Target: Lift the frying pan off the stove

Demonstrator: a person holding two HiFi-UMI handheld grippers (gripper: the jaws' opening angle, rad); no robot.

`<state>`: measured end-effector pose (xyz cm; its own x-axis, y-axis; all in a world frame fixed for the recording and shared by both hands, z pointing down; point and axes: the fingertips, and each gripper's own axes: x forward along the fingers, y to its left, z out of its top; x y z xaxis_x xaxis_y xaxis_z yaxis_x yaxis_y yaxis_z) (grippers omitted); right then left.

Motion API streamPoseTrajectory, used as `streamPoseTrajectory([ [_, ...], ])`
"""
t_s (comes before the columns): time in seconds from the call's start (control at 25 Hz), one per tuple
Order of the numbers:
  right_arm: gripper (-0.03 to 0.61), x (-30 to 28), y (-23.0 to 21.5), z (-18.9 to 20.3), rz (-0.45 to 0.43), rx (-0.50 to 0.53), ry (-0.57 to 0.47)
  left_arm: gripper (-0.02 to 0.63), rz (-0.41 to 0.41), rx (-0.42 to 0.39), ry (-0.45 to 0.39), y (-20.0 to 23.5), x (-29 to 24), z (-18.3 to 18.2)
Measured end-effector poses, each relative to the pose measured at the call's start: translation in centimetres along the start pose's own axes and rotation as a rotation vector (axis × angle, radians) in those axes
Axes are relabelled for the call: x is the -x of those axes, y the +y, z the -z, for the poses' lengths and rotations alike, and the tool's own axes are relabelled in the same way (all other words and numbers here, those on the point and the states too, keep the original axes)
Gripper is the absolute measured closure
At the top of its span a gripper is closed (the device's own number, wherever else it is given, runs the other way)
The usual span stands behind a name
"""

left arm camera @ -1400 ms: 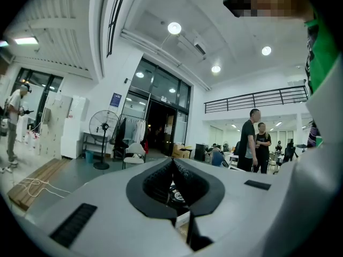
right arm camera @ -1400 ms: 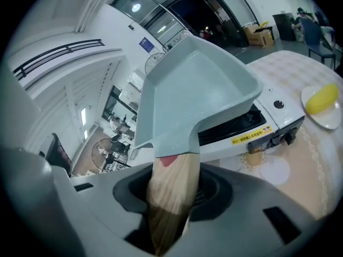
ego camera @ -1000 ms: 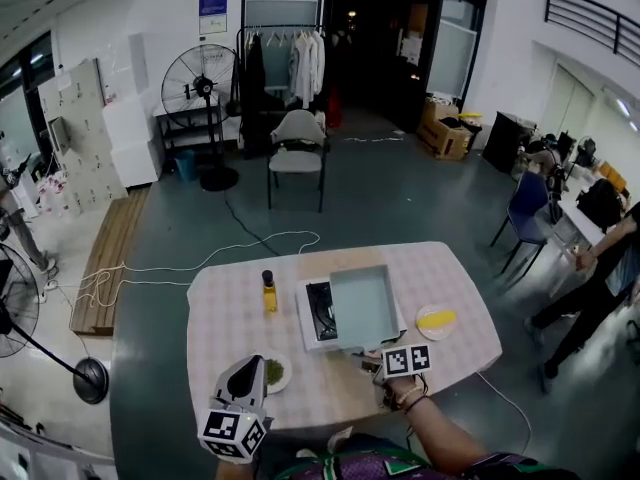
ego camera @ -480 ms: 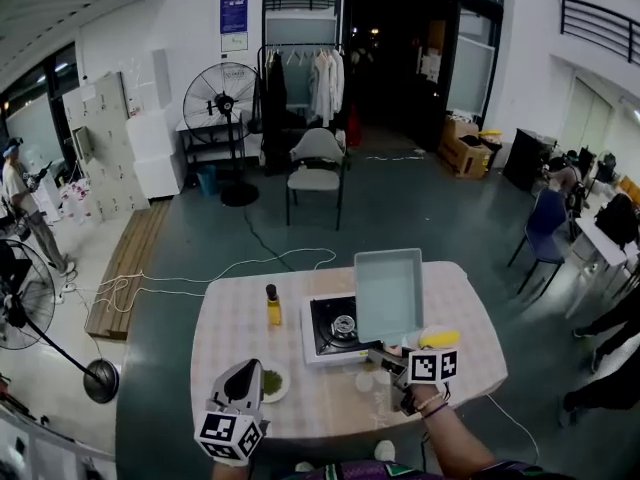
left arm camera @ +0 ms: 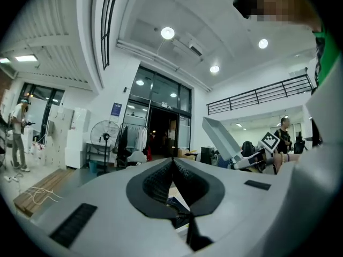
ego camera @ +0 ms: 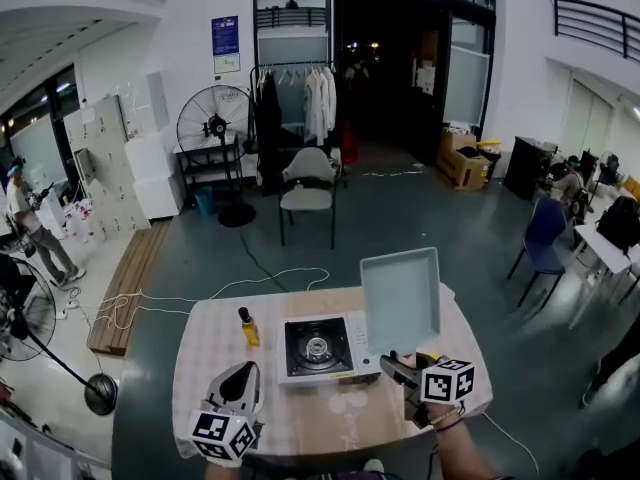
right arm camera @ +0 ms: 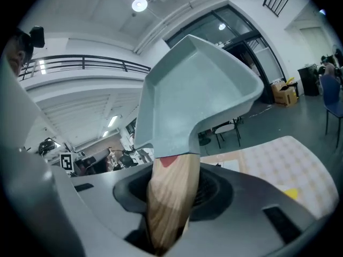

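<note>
The square pale-green frying pan (ego camera: 400, 298) is in the air above the table's right half, tipped up on edge, clear of the white portable stove (ego camera: 318, 348) whose black burner is bare. My right gripper (ego camera: 402, 369) is shut on the pan's wooden handle (right arm camera: 170, 197), which fills the jaws in the right gripper view below the pan (right arm camera: 198, 95). My left gripper (ego camera: 240, 382) hovers at the table's near left corner, jaws shut on nothing. In the left gripper view the pan (left arm camera: 222, 138) shows at the right.
A yellow oil bottle (ego camera: 246, 326) stands left of the stove on the checked table (ego camera: 215, 343). A yellow item (right arm camera: 292, 193) lies on the table's right side. A chair (ego camera: 308, 193) and a standing fan (ego camera: 213, 128) are far behind the table.
The pan has risen off the stove, swung right and tipped upright in my right gripper, uncovering the burner. The left gripper has stayed put.
</note>
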<state>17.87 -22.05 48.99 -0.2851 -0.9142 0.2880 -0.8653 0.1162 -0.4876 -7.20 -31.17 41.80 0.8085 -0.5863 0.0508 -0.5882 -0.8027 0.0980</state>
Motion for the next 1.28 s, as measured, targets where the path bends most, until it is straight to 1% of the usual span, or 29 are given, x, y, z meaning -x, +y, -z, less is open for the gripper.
streamPoseTrajectory([
  [0.2, 0.425, 3.4, -1.6, -2.1, -0.010, 0.041, -0.046, 0.591, -0.010, -0.018, -0.015, -2.2, -1.9, -1.3],
  [0.32, 0.425, 5.1, -1.6, -3.1, -0.017, 0.079, -0.063, 0.591, -0.020, -0.018, -0.026, -3.1, -2.5, -2.0],
  [0.44, 0.425, 5.5, -0.8, -4.3, -0.039, 0.096, -0.081, 0.591, -0.027, -0.012, -0.036, -3.5, -2.8, -2.6],
  [0.56, 0.425, 5.5, 0.3, -5.5, -0.083, 0.081, -0.102, 0.591, -0.036, -0.013, -0.043, -4.0, -3.0, -3.3],
  [0.72, 0.423, 4.7, 1.5, -6.0, -0.138, 0.065, -0.107, 0.591, -0.053, -0.002, -0.045, -4.2, -3.0, -2.9],
  [1.08, 0.423, 1.7, 3.9, -5.7, -0.213, 0.036, -0.088, 0.591, -0.101, 0.005, -0.039, -2.5, -1.2, -2.1],
  [1.28, 0.423, 0.9, 4.8, -5.7, -0.221, 0.016, -0.070, 0.592, -0.125, 0.014, -0.039, -1.5, -0.2, -2.4],
])
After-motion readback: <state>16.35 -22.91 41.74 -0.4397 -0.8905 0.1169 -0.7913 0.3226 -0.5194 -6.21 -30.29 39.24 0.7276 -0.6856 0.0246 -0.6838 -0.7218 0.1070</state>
